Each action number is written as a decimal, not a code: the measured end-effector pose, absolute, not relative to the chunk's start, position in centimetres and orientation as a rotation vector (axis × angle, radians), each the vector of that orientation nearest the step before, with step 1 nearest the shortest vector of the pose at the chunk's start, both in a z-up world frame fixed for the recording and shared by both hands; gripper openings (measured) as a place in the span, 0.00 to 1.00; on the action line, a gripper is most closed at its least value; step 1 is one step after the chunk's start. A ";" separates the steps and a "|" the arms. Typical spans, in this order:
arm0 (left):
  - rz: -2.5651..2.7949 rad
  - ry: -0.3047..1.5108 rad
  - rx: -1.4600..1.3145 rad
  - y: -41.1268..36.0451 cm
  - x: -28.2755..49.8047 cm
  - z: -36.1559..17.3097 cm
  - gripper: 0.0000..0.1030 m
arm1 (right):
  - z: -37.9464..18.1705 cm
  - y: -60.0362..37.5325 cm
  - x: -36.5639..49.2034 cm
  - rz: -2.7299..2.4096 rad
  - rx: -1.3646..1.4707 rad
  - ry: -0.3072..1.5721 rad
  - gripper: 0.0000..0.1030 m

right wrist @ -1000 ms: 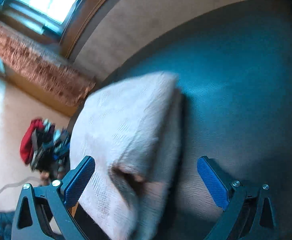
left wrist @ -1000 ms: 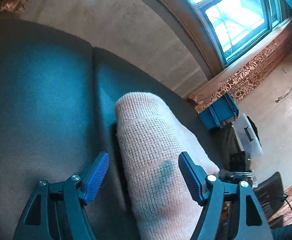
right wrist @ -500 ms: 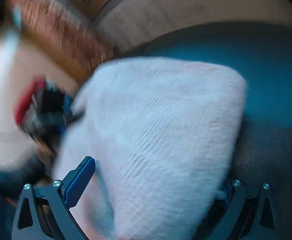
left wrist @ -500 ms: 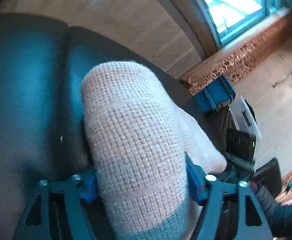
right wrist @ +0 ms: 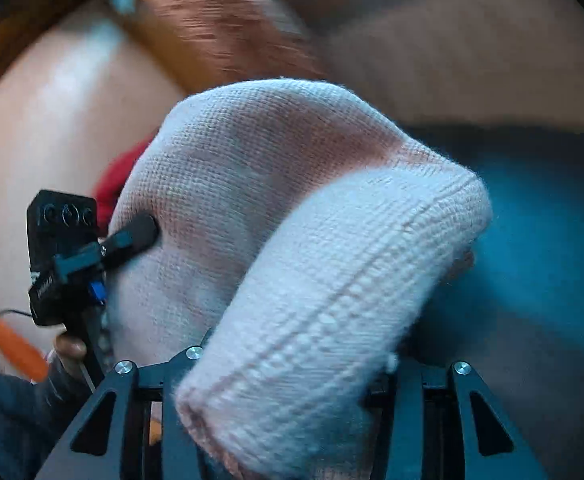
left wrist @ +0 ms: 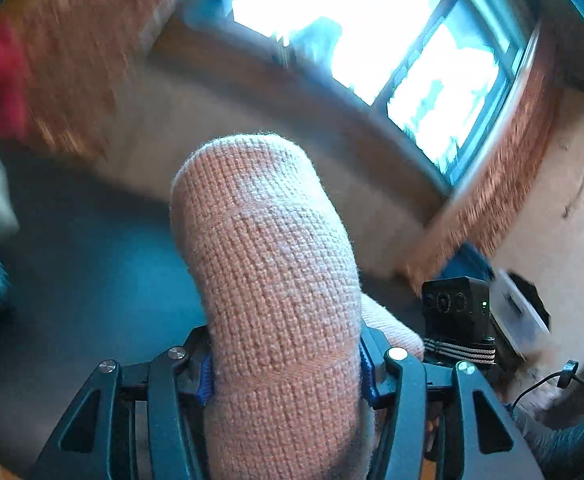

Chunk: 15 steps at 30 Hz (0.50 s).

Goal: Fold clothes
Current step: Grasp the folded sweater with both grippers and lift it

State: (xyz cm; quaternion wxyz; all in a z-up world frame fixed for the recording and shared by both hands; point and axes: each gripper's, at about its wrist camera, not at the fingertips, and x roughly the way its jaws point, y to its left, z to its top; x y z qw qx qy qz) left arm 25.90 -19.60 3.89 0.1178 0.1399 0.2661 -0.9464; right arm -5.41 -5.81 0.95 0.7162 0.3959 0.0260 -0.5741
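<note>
Above the dark sofa (left wrist: 91, 264), the left gripper (left wrist: 285, 368) and right gripper (right wrist: 287, 372) are closing their fingers on the thick knit garment (left wrist: 267, 264). Risk: the bulky fold slips out, undoing the fold.

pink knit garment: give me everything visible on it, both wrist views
The pink knit garment is pale pink, thick, coarse-woven wool-like fabric with a woven band and a stitched seam. It is bunched into rounded folds, lifted above the dark teal sofa. The left hand-held gripper and the right hand-held gripper each have a fold between their closing jaws, pads pressing the cloth. In the right view it partly hides a red item behind.
</note>
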 end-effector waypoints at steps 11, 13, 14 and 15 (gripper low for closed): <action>-2.274 0.721 -0.177 -33.0 45.4 19.6 0.53 | 24.9 -31.8 9.4 -0.946 0.491 0.122 0.49; -2.157 0.817 -0.113 -36.1 46.8 17.7 0.53 | 25.1 -37.2 13.0 -0.939 0.524 0.216 0.53; -2.067 0.896 -0.060 -38.5 47.5 15.2 0.53 | 24.0 -39.5 14.4 -0.954 0.551 0.276 0.55; -1.993 0.953 -0.015 -40.2 48.0 13.0 0.53 | 22.8 -41.7 15.7 -0.969 0.580 0.337 0.55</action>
